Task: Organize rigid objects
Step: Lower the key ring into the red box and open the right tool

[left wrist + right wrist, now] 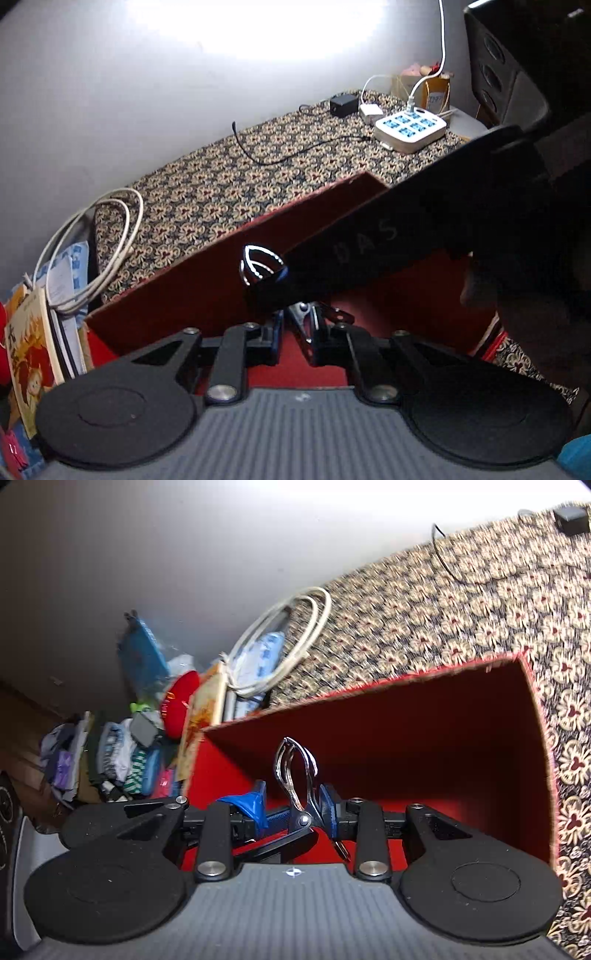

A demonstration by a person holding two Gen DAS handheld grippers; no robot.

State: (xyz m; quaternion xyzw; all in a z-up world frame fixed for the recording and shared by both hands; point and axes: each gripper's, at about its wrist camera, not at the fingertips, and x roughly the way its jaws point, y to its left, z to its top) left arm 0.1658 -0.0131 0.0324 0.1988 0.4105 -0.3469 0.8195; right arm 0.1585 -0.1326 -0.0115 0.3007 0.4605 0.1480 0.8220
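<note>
Right hand-held gripper (295,814) around metal clip (295,775)

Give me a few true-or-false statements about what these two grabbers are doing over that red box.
1. The right gripper is shut on a shiny metal clip. True.
2. The open red cardboard box sits on a plain white tablecloth. False: the cloth is a floral pattern in beige and dark tones.
3. A white power strip with blue sockets lies on the far end of the table. True.
4. The coiled white cable lies inside the box. False: it lies outside, beyond the box's far wall.
</note>
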